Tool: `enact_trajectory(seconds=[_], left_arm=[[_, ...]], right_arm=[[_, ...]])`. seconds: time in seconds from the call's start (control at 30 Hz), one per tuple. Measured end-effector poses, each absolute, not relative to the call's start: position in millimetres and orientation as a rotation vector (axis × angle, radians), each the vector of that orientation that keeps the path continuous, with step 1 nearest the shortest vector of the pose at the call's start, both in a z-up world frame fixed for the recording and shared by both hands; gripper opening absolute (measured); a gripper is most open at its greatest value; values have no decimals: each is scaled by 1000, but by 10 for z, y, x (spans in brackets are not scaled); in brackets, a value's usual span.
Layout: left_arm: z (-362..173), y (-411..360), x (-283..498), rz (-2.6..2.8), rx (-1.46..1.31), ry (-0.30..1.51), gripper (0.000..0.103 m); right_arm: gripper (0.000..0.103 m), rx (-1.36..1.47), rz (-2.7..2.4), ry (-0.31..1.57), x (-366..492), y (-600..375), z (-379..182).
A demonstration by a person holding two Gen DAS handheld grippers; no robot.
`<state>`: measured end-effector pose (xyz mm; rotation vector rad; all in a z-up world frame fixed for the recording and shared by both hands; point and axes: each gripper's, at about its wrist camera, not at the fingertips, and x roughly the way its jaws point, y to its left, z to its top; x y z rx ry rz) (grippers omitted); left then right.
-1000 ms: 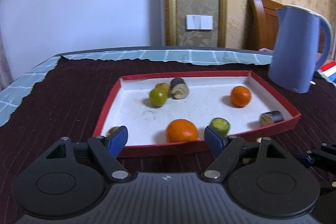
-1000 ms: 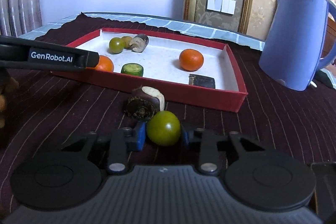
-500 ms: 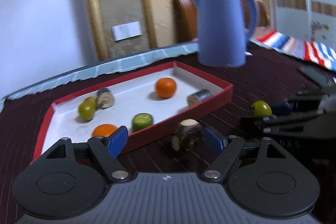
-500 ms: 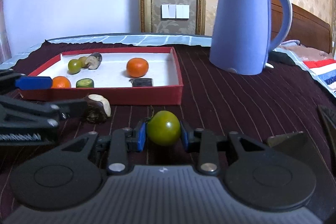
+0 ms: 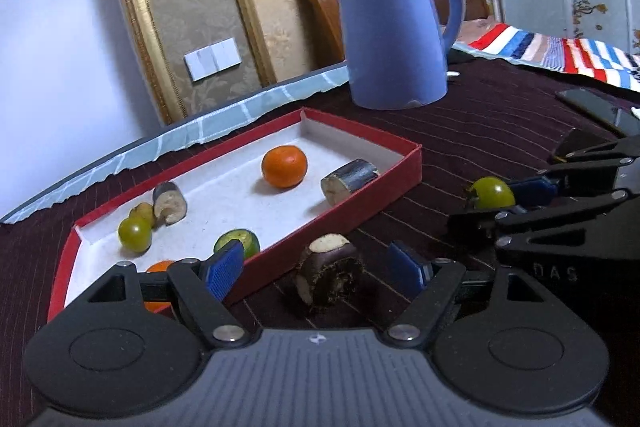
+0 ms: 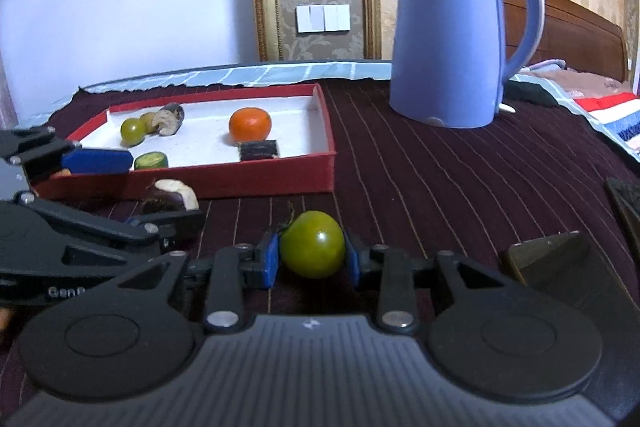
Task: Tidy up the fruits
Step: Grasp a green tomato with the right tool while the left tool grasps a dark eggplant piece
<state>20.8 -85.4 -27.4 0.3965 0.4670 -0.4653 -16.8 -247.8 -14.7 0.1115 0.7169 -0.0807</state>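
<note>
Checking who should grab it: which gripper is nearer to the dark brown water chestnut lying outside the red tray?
Left. The left gripper is open with the dark brown water chestnut between its fingers; the right gripper, shut on a green tomato, is off to its right.

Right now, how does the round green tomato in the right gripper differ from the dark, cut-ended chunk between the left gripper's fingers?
The round green tomato is smooth and glossy; the dark chunk is rough, with pale cut ends. The tomato is clamped by the right gripper, while the chunk sits ungripped on the striped maroon cloth inside the open left gripper. Both lie outside the red tray.
</note>
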Motion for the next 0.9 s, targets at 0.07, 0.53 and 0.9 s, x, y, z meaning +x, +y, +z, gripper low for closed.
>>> enact_trajectory(seconds=[0.07,0.53,0.9], left_arm=[[-283,-886,187,-432,388,484,78],[-370,-1057,482,-141,103,658,66],[-308,-646,355,-192,6,659,38]], right_arm=[[32,115,-92,708,-182,-2489,-133],[32,142,-109,691,-232,-2590,-142],[32,149,-90,694,-242,-2549,-132]])
